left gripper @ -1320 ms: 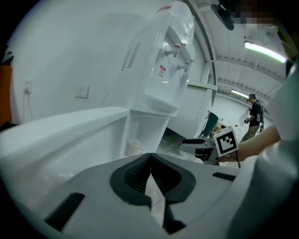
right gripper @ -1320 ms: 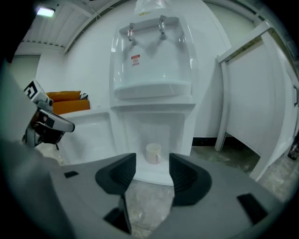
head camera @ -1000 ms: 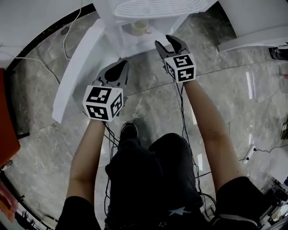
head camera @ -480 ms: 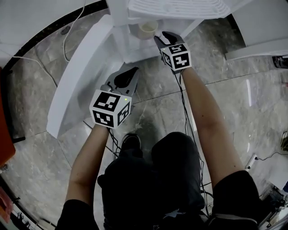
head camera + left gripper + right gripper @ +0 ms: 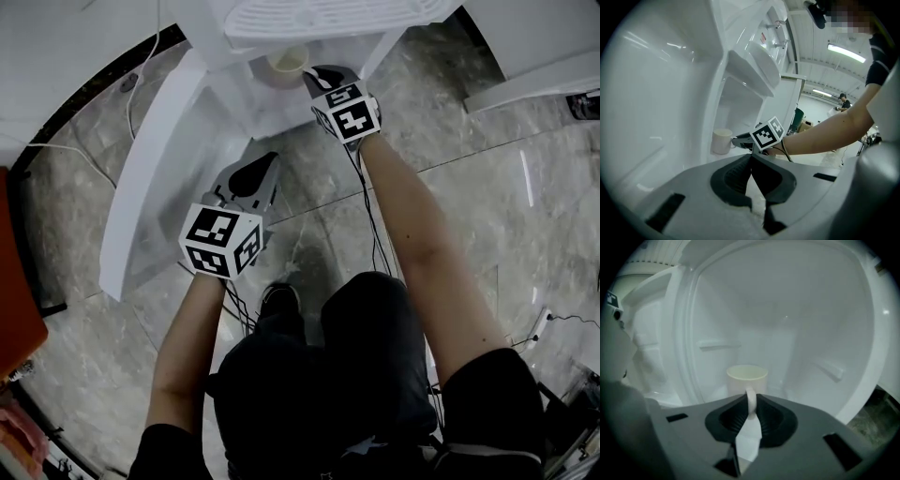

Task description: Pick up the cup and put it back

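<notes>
shelf (image 5: 801,391), right fingers (image 5: 732,417) closing on cup handle (image 5: 751,402)

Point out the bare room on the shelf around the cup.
Bare shelf lies left of the cup, up to the left wall, and right of it, toward the right wall; a strip also runs behind it. The front is crowded: the right gripper is closing its fingers on the cup's handle.
</notes>
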`<state>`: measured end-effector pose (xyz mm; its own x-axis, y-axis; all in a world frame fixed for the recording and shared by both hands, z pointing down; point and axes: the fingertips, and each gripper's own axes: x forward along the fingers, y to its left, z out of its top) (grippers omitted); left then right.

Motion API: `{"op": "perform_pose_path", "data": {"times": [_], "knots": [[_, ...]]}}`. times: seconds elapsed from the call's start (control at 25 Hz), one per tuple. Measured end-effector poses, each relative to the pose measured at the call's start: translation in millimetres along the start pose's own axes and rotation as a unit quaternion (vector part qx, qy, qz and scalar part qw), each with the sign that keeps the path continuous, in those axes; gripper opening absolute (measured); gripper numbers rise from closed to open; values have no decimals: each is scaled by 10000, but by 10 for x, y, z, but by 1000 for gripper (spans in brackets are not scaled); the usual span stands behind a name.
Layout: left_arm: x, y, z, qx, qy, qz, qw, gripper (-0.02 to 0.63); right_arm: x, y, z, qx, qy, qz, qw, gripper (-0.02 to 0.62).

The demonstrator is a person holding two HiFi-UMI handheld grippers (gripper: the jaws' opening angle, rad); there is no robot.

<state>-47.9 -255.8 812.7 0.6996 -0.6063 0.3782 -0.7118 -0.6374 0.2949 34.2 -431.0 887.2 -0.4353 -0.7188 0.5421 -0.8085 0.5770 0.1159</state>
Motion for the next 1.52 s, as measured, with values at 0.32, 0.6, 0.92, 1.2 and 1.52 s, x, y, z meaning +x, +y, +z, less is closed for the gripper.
{"op": "perform_pose_path", "data": {"times": [0.32, 0.6, 0.92, 1.2, 1.52], "knots": [[-1, -141, 202, 154, -151, 44, 9998, 9, -494, 17, -27, 310, -515, -64, 9982, 51], [-217, -512, 880, 370, -212, 117, 9990, 9, -1473, -122, 287, 766, -706, -226, 9943, 51], [-982, -1312, 1658, 339, 66, 106, 9993, 9, -2993, 7, 854, 1011, -538, -382, 9927, 50], [-1751, -2055, 2593, 287, -57, 195, 9994, 9, -4344, 91, 1823, 1350, -813, -378, 9868, 49], [-2656, -2890, 3632, 456, -314, 384, 9977, 9, -5781, 171, 2968, 926, -1170, -166, 9887, 49]]}}
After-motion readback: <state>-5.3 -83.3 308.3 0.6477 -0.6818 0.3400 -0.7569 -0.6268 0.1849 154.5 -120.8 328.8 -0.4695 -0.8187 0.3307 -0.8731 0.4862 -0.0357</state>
